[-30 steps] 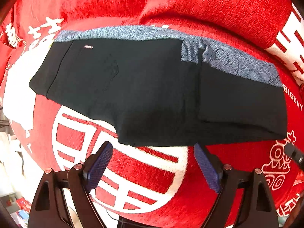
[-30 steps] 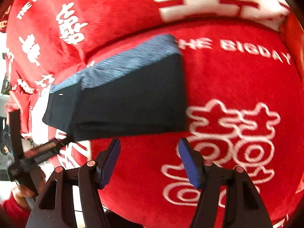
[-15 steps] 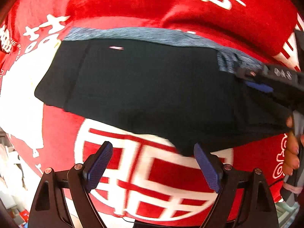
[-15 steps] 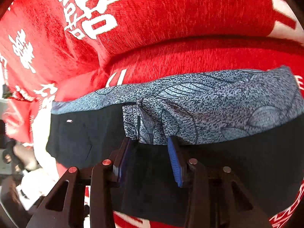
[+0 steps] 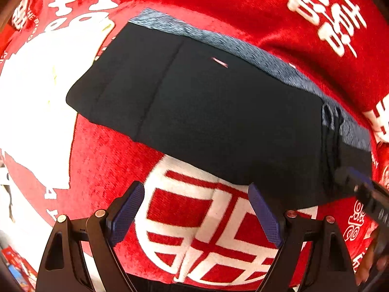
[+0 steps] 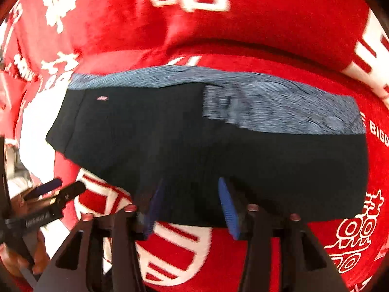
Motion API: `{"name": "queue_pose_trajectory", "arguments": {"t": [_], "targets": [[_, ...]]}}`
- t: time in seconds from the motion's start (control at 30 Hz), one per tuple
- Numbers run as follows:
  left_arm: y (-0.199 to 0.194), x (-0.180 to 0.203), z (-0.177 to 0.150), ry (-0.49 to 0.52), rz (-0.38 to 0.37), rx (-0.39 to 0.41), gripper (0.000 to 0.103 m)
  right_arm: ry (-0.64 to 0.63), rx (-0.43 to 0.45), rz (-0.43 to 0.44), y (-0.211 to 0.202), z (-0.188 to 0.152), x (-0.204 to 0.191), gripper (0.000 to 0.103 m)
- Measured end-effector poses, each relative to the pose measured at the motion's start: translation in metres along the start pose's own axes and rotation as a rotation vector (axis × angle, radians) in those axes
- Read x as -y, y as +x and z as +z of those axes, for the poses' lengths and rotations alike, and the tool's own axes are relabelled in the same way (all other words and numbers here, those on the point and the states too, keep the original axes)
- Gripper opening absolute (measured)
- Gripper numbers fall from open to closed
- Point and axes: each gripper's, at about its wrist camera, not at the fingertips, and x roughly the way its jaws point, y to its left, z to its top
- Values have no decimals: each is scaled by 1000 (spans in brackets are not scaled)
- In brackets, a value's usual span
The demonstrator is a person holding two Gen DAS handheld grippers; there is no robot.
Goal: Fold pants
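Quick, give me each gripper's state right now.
Left gripper: open, empty, short of the pants.
Right gripper: open, holding nothing, at the pants' near edge.

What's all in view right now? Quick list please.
pants: one, black with a grey-blue patterned waistband, lying folded flat on the blanket
tag: one, small and pinkish, on the pants near the waistband
blanket: one, red with white characters, under everything
left gripper: one, black with blue pads, open, above the blanket at the pants' near edge
right gripper: one, black with blue pads, open, at the pants' near edge
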Motion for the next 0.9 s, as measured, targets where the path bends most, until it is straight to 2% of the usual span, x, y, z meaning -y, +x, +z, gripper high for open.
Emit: {"name": "queue_pose_trajectory", "arguments": {"t": [0.03, 0.2, 0.3, 0.37, 0.47, 0.9], "targets": [[0, -7, 4, -5, -4, 1, 88, -18, 0, -16, 1, 1, -8, 66], [5, -32, 13, -41, -2, -7, 88, -57, -35, -98, 26, 7, -26, 76], [10, -40, 17, -42, 45, -15, 88, -115, -86, -162, 50, 7, -36, 81], [13, -45, 17, -47, 66, -12, 88, -171, -87, -199, 54, 5, -47, 90], [15, -55, 18, -82, 50, -14, 88, -223, -94, -241, 59, 0, -55, 91], [11, -82, 29, -161, -1, 25, 88, -263, -119, -230, 69, 2, -58, 97]]}}
